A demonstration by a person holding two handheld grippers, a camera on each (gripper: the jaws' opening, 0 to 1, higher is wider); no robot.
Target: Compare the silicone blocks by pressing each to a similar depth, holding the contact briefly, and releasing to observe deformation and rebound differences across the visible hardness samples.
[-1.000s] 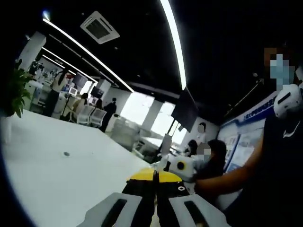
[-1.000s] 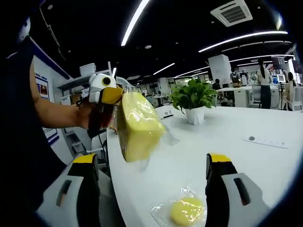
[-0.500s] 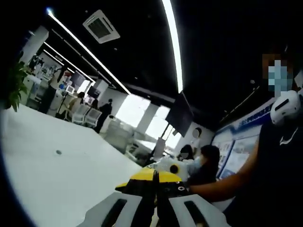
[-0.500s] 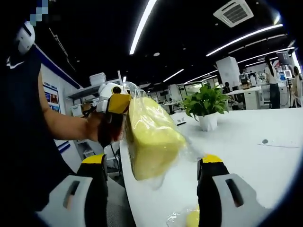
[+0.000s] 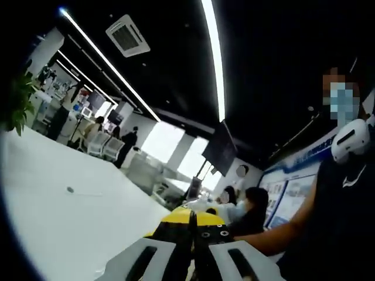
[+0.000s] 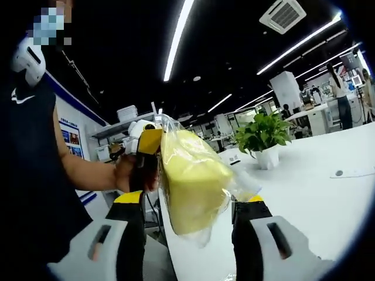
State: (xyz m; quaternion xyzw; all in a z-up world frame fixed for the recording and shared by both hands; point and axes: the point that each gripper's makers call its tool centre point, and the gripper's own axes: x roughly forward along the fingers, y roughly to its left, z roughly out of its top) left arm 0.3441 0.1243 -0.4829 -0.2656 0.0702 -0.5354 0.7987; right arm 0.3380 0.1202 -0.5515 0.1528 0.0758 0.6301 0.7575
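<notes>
- the left gripper [image 5: 192,234] has its jaws pressed together on the edge of the bagged yellow silicone block [image 6: 193,178], holding it up above the white table [image 6: 304,193].
- the right gripper [image 6: 190,202] has its jaws spread wide, one on each side of the block's lower end; contact unclear.
- a potted plant [image 6: 263,137] stands on the table beyond.

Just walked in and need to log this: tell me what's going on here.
A person is working with two handheld grippers over a white table. The left gripper is shut on the edge of a clear bag holding a yellow silicone block, which hangs in the air. The right gripper is open, one jaw on either side of the bagged block, not visibly squeezing it. A potted plant stands on the table behind.
</notes>
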